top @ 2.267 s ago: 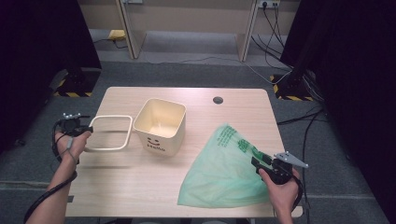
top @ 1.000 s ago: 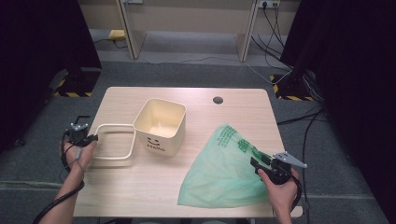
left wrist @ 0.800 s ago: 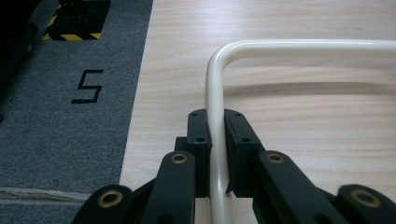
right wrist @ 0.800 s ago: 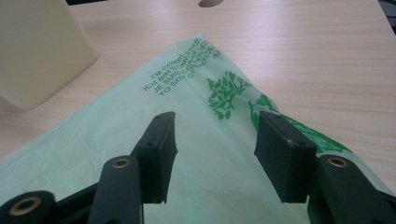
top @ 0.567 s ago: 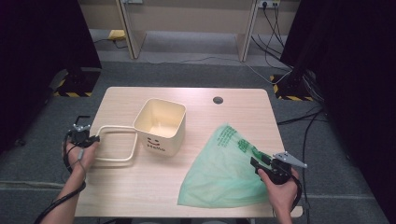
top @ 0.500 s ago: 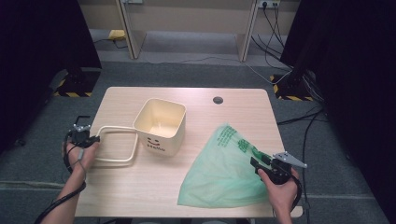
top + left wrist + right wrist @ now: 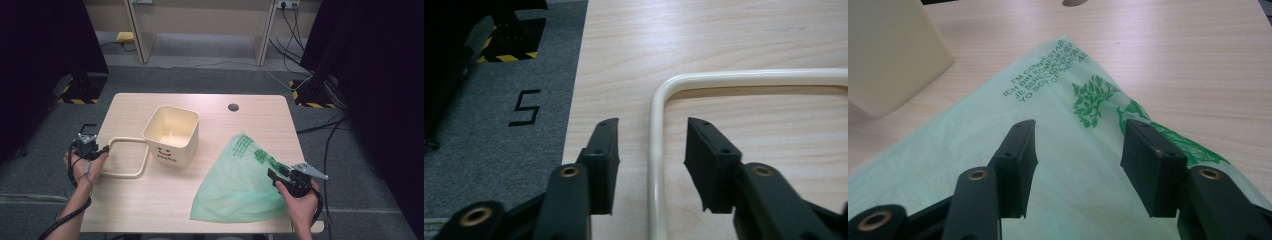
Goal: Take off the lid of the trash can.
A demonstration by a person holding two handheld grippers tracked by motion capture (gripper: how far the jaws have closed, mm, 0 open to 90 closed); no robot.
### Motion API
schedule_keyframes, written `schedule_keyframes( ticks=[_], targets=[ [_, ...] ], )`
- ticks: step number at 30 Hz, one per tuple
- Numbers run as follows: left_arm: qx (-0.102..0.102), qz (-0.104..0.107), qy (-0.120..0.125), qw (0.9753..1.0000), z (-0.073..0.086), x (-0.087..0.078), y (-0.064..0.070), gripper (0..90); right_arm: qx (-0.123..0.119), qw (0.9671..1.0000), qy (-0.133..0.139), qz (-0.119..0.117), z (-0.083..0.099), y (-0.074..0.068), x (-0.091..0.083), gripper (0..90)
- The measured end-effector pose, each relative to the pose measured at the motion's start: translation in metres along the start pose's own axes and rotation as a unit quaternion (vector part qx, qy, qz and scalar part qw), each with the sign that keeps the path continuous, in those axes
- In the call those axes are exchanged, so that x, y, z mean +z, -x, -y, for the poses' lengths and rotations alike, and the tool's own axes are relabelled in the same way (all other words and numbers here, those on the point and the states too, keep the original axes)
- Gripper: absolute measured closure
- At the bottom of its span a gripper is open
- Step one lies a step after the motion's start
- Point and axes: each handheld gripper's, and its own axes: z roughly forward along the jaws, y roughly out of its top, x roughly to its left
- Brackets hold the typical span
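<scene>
Bin (image 7: 172,134) unlined: left tongs (image 7: 651,150) open astride its handle (image 7: 655,165), right tongs (image 7: 1078,152) open over green bag (image 7: 240,182); nothing gripped yet.

Cream bin (image 7: 171,134) with a black smiley print; cream frame (image 7: 126,159); pale green bag (image 7: 240,182) with dark green leaf print; light wood-grain desk (image 7: 250,117); black claws.

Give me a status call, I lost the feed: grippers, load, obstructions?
Left gripper open, jaws astride cream frame, not clamped. Right gripper open over green bag. Cream bin upright mid-table. Nothing blocking.
</scene>
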Motion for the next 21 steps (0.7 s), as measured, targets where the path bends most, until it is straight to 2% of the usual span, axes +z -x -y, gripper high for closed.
schedule_keyframes(
  ticks=[2,6,12,17,21],
  targets=[
    [0.000,0.006,0.003,1.0000,0.001,-0.004,0.000,51.0,-0.001,1.0000,-0.002,-0.001,0.000,0.000,0.000,47.8],
    [-0.012,0.018,0.020,0.9996,0.000,-0.012,0.000,45.9,0.001,1.0000,0.000,-0.001,-0.001,0.000,-0.002,47.7],
    [-0.017,0.023,0.035,0.9990,-0.007,-0.022,0.004,40.9,0.002,1.0000,0.002,-0.003,-0.001,0.002,-0.006,47.5],
    [-0.007,0.036,0.047,0.9982,-0.016,-0.030,0.014,39.9,0.004,0.9999,0.008,-0.004,0.002,0.001,-0.011,47.5],
    [0.002,0.056,0.054,0.9970,-0.021,-0.038,0.023,39.3,0.001,0.9999,0.011,-0.009,0.000,-0.004,-0.013,47.5]
  ],
)
